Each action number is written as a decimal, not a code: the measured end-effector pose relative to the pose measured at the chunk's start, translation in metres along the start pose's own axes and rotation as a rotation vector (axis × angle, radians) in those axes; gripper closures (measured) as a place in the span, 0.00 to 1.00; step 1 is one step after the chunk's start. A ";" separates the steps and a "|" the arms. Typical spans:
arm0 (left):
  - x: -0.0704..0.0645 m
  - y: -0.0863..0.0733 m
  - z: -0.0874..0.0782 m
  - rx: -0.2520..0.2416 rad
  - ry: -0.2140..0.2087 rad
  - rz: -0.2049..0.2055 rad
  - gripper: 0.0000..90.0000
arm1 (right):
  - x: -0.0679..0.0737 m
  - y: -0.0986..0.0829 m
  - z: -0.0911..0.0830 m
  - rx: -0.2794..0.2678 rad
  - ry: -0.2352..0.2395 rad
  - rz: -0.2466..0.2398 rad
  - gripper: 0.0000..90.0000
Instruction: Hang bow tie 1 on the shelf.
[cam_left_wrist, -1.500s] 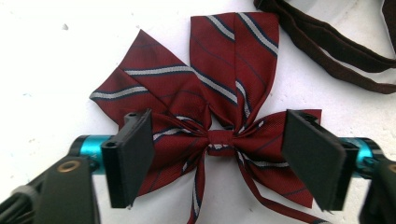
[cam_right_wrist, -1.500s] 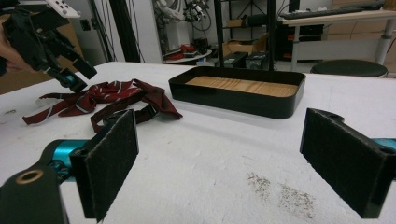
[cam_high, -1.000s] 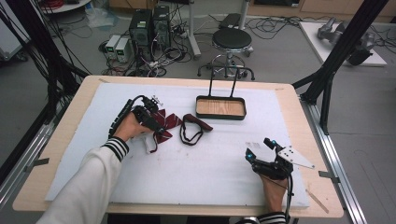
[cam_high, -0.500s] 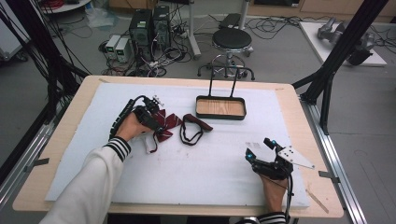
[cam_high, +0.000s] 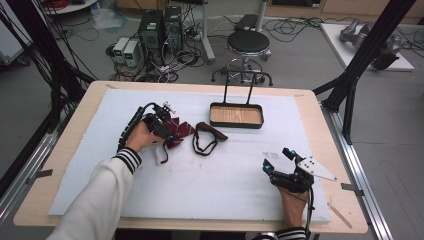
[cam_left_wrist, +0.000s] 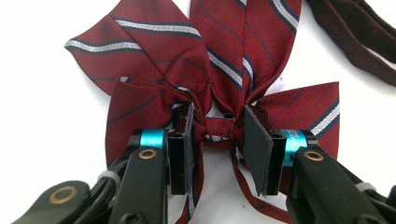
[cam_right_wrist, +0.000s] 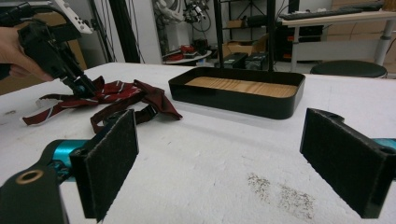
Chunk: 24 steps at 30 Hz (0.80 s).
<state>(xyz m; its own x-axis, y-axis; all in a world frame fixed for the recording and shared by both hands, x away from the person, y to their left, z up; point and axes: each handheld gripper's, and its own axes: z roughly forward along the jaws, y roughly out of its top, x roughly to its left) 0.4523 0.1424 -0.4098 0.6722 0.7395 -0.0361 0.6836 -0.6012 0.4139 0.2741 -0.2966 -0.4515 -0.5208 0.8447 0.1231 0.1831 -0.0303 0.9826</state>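
White mat (cam_high: 210, 180): left claw (cam_left_wrist: 215, 140) unmoved astride bow tie (cam_left_wrist: 219, 70).

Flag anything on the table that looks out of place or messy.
A patch of dark specks dirties the white mat ahead of the right gripper. Otherwise the striped bow tie and the dark strap lie loose beside the tray, nothing damaged.

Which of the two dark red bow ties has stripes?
The striped bow tie between the left gripper jaws; the plain bow tie beside it has none.
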 end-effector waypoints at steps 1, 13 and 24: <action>-0.001 0.000 0.000 0.000 0.007 0.004 0.71 | 0.000 0.000 0.000 -0.001 0.000 0.000 0.12; -0.001 -0.002 -0.001 -0.026 0.010 0.014 0.73 | 0.000 0.000 0.000 -0.001 0.000 -0.001 0.12; 0.004 -0.002 -0.018 -0.139 0.007 -0.005 0.74 | 0.000 0.000 0.000 -0.001 0.004 0.002 0.12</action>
<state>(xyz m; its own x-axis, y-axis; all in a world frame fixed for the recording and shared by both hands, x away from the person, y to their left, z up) 0.4481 0.1517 -0.3945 0.6666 0.7447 -0.0322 0.6407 -0.5503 0.5355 0.2741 -0.2969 -0.4516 -0.5234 0.8427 0.1260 0.1832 -0.0331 0.9825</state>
